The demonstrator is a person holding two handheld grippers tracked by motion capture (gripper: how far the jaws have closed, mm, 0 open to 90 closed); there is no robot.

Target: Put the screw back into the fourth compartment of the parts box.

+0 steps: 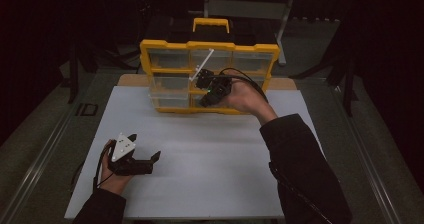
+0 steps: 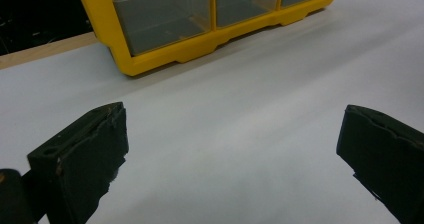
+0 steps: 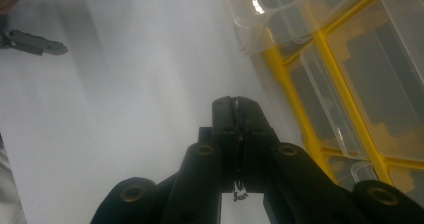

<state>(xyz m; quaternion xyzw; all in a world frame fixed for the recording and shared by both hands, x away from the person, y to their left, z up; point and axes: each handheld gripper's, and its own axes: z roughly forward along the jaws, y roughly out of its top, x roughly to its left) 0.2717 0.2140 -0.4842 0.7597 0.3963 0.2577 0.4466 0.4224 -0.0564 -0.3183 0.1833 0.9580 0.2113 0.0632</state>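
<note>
A person sits at a white surface in a dim room, holding a two-jawed claw in each hand. At the far edge of the surface stands a yellow organizer case, upright on its long side with its handle on top, so its rows of clear plastic drawers face the person.

The right claw is raised in front of the case, roughly at its middle, with the hand behind it and a cable looping off to the right. In the right gripper view its jaws are pressed fully together with nothing visible between them, and the clear drawer fronts and yellow dividers lie just beside the tips. A thin white bar slants across the case's front just above this claw; whether the claw touches it cannot be told. Held closed and this close to the front, the claw looks poised to nudge or hook a drawer rather than grip one.

The left claw rests low near the front left of the surface, well apart from the case. Its jaws stand wide open and empty, pointed toward the case's lower left corner, which suggests it is parked out of the way, ready to steady the case if needed.
</note>
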